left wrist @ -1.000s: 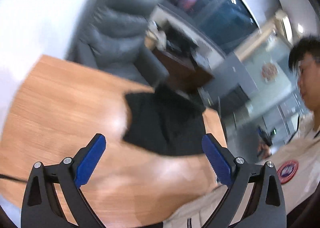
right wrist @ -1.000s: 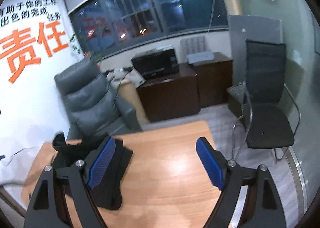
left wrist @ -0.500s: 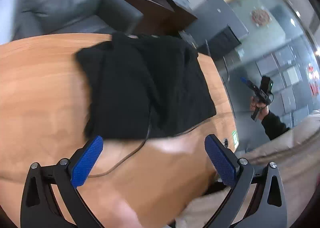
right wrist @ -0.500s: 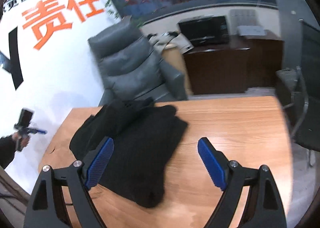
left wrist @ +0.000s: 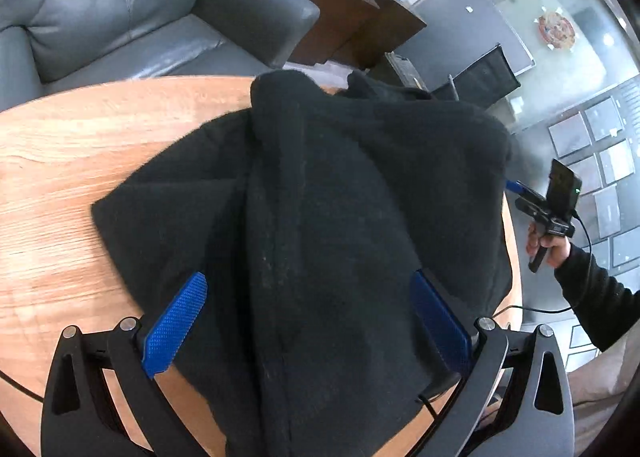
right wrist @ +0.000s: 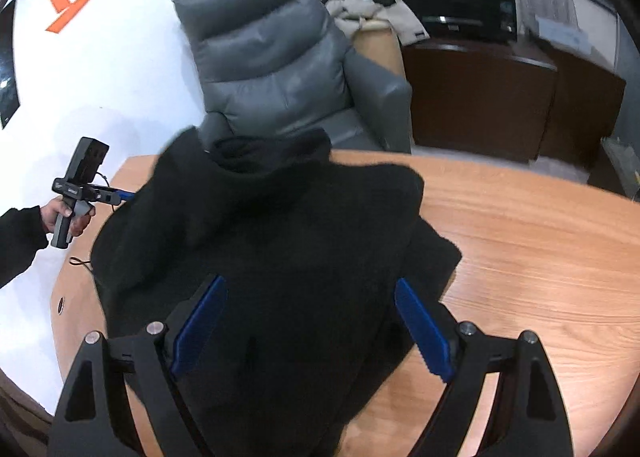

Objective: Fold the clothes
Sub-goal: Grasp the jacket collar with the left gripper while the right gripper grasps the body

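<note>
A black fleece garment lies crumpled on the wooden table. It also shows in the right wrist view. My left gripper is open, its blue pads wide apart just above the garment's near part. My right gripper is open too, hovering over the garment's near edge from the other side. Neither holds anything. In the left wrist view the right gripper appears in a hand beyond the garment; in the right wrist view the left gripper appears at the left.
A grey leather armchair stands behind the table. A dark wooden cabinet with a printer stands further back. A thin black cable runs along the table edge. Bare wood lies right of the garment in the right wrist view.
Both grippers have tilted down and moved in towards the table. The black garment now fills the space between each pair of fingers. Both stay open.
</note>
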A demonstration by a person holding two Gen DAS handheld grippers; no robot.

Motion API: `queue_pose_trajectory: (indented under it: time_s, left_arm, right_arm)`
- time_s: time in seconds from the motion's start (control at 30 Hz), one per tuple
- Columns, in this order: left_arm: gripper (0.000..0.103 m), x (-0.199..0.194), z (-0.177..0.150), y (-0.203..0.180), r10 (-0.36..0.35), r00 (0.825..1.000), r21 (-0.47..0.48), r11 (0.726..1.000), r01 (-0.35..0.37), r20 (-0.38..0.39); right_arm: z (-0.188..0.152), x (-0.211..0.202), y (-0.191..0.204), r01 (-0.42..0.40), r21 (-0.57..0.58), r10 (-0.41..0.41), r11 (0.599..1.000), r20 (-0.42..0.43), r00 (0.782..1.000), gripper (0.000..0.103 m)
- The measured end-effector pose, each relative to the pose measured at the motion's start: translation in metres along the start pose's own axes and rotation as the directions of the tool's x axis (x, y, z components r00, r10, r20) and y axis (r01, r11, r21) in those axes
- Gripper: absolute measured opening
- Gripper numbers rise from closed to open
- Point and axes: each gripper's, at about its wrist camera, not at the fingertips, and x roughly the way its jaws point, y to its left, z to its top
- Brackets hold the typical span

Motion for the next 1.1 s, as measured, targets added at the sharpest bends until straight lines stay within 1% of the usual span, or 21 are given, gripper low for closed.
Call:
queue_pose_trajectory:
  time_s: [0.03,0.1,0.13,0.2,0.23,0.27,0.3,0.37,0.4,0.43,0.47,0.53,0.7,0.73,0.77,0.83,0.93,0.97,1.0,1.07,1.1]
  left_arm:
    - [0.102,0.000,-0.001,-0.002,-0.001,1.000,0.007,1.000,0.001,0.002]
    - [0.098,0.000,-0.003,-0.005,-0.002,1.000,0.021,1.000,0.001,0.007]
    - [0.095,-0.002,-0.003,-0.005,-0.010,1.000,0.015,1.000,0.010,0.017]
    - [0.067,-0.005,-0.001,-0.002,-0.022,0.999,-0.004,1.000,0.022,0.028]
    - [0.060,-0.006,0.000,0.000,-0.024,0.999,-0.016,1.000,0.025,0.029]
    - [0.046,-0.005,0.002,0.000,-0.022,0.999,-0.019,1.000,0.023,0.027]
    - [0.037,-0.003,0.004,0.000,-0.020,1.000,-0.018,1.000,0.021,0.021]
    - [0.026,0.004,0.008,0.001,-0.011,1.000,-0.028,1.000,0.011,-0.001]
    - [0.018,0.008,0.010,0.003,-0.010,1.000,-0.038,0.999,0.010,-0.008]
    - [0.014,0.009,0.011,0.005,-0.025,1.000,-0.057,0.998,0.025,-0.007]
    - [0.009,0.006,0.010,0.006,-0.041,0.999,-0.067,0.997,0.042,0.012]
    - [0.008,-0.001,0.010,0.008,-0.072,0.996,-0.086,0.993,0.076,0.048]
    - [0.008,-0.037,-0.005,0.017,-0.067,0.987,-0.120,0.989,0.085,0.149]
    - [0.008,-0.042,-0.011,0.021,-0.061,0.985,-0.132,0.988,0.082,0.159]
    - [0.008,-0.045,-0.016,0.026,-0.062,0.985,-0.143,0.986,0.085,0.159]
    - [0.010,-0.044,-0.026,0.037,-0.058,0.986,-0.166,0.982,0.084,0.158]
    - [0.021,-0.047,-0.025,0.041,-0.070,0.976,-0.173,0.979,0.107,0.207]
    - [0.028,-0.049,-0.023,0.042,-0.077,0.970,-0.173,0.978,0.119,0.230]
    - [0.047,-0.051,-0.022,0.043,-0.085,0.964,-0.173,0.976,0.131,0.253]
    - [0.065,-0.065,-0.011,0.043,-0.088,0.946,-0.150,0.979,0.141,0.313]
    - [0.066,-0.067,0.000,0.042,-0.083,0.942,-0.137,0.982,0.134,0.326]
  right_arm:
    - [0.000,0.007,-0.003,-0.011,0.007,0.011,1.000,-0.010,1.000,0.089]
    - [-0.001,0.019,-0.004,-0.022,0.007,0.023,1.000,-0.033,0.999,0.080]
    - [-0.002,0.023,-0.003,-0.028,-0.001,0.028,1.000,-0.038,0.999,0.068]
    - [-0.002,0.027,-0.001,-0.036,-0.015,0.035,0.999,-0.036,0.999,0.055]
    - [-0.002,0.027,0.000,-0.037,-0.021,0.036,0.999,-0.027,0.999,0.045]
    - [0.001,0.028,-0.001,-0.039,-0.017,0.039,0.999,-0.017,0.999,0.035]
    - [0.003,0.026,-0.004,-0.037,-0.005,0.037,0.999,-0.003,0.999,0.031]
    - [0.006,0.029,-0.010,-0.036,0.029,0.036,0.999,-0.007,0.999,0.018]
    - [0.006,0.031,-0.011,-0.032,0.031,0.033,0.999,-0.016,0.999,0.014]
    - [0.006,0.033,-0.012,-0.028,0.033,0.029,0.999,-0.027,0.999,0.009]
    - [0.006,0.032,-0.012,-0.024,0.036,0.024,0.999,-0.025,0.999,0.008]
    - [0.005,0.029,-0.012,-0.015,0.041,0.016,0.999,-0.020,1.000,0.007]
    - [0.012,0.013,-0.020,-0.015,0.062,0.014,0.998,0.017,1.000,0.012]
    - [0.016,0.012,-0.021,-0.009,0.052,0.008,0.999,0.029,1.000,0.027]
    - [0.020,0.011,-0.025,-0.005,0.060,0.003,0.998,0.036,0.999,0.051]
    - [0.027,0.014,-0.035,0.000,0.085,-0.003,0.996,0.044,0.999,0.076]
    - [0.036,0.028,-0.053,0.007,0.126,-0.010,0.992,0.017,1.000,0.076]
    - [0.039,0.034,-0.059,0.008,0.139,-0.008,0.990,0.001,1.000,0.076]
    - [0.042,0.042,-0.066,-0.014,0.157,0.016,0.988,-0.014,1.000,0.076]
    - [0.046,0.057,-0.076,-0.044,0.184,0.054,0.982,-0.049,0.997,0.073]
    - [0.047,0.064,-0.079,-0.058,0.189,0.071,0.980,-0.065,0.995,0.070]
